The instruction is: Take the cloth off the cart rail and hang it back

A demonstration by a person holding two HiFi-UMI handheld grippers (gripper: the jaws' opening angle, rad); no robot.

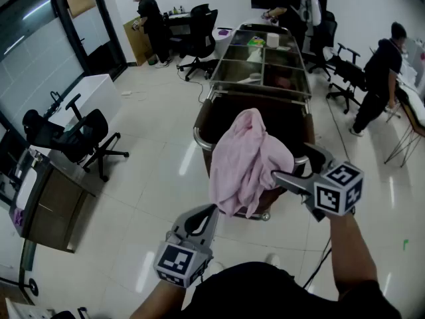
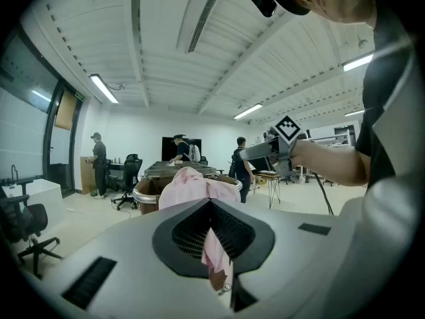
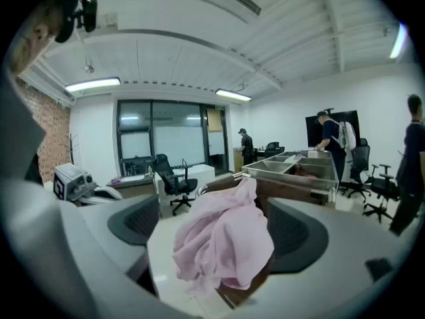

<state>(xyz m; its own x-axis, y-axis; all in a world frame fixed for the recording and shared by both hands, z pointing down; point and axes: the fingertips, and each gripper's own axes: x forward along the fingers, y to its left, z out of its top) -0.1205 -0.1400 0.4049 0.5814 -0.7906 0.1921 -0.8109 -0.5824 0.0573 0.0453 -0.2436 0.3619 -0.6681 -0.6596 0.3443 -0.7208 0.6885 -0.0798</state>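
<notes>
The cloth (image 1: 247,161) is soft pink fabric, matt and creased, bunched over the rail (image 1: 200,141) at the cart's near end, a polished metal tube that shines. The cart (image 1: 295,121) has dark brown side panels with a dull sheen, of what material I cannot tell, and its top compartments (image 1: 265,62) are framed in bright, reflective metal. The left gripper (image 1: 214,208) and right gripper (image 1: 292,163) are smooth matt grey plastic with black ribbed pads (image 2: 239,234). The floor (image 1: 156,178) is pale glossy tile mirroring the lights.

Pale pink cloth (image 1: 249,161), dark brown cart (image 1: 203,119), white floor (image 1: 153,178).
</notes>
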